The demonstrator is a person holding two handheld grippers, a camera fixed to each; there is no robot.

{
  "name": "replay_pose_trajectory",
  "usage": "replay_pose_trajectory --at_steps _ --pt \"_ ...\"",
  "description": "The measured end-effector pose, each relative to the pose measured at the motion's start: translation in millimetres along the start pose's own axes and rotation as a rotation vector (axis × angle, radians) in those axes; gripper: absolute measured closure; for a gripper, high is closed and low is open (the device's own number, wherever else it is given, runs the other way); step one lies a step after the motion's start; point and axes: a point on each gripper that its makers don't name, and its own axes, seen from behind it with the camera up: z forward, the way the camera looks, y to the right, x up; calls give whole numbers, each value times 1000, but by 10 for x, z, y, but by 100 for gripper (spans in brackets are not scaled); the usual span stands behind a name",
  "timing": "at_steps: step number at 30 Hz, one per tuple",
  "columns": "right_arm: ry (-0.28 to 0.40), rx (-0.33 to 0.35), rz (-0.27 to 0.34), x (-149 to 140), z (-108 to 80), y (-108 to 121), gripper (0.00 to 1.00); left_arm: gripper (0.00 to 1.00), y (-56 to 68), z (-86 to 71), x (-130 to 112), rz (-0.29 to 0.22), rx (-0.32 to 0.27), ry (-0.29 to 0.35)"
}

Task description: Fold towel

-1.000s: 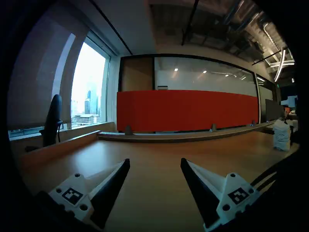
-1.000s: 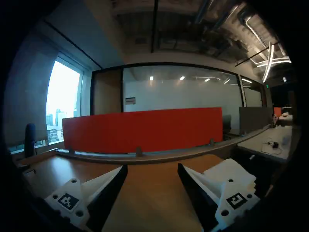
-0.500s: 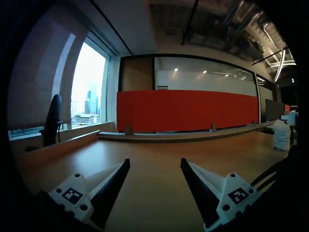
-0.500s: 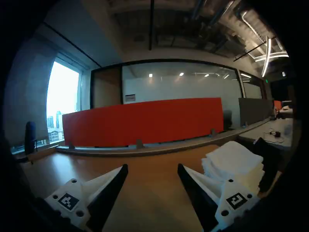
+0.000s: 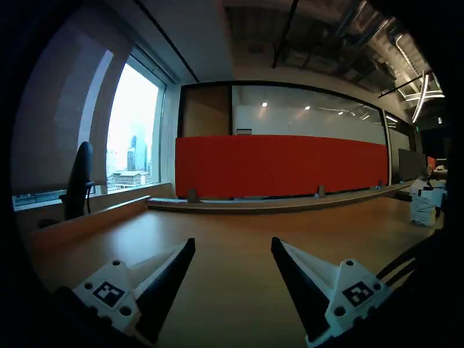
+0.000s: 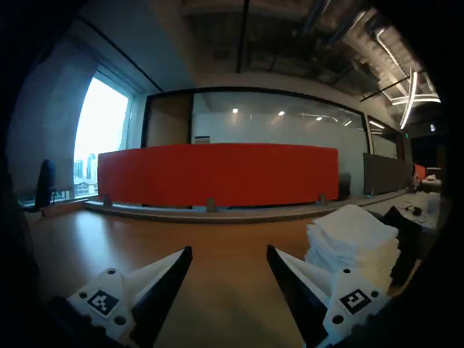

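Wooden desk [image 6: 145, 232], towel stack [image 6: 354, 238] at right

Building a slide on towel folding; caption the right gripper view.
Open right gripper over a wooden desk, stack of folded white towels beside its right finger, red partition behind.

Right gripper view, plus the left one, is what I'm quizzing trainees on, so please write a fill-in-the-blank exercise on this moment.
The stack of folded towels is ____ in colour.
In the right gripper view, that stack lies on the wooden desk to the ____ of the right gripper.
The left gripper is ____, holding nothing.
In the left gripper view, the bright window is on the ____ side.
Missing words: white; right; open; left.
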Motion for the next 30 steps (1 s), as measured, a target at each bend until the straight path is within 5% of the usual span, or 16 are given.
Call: replay_pose_trajectory --at_steps 30 --pt "11 -5 0 -108 -33 50 0 2 1 3 5 0 0 0"
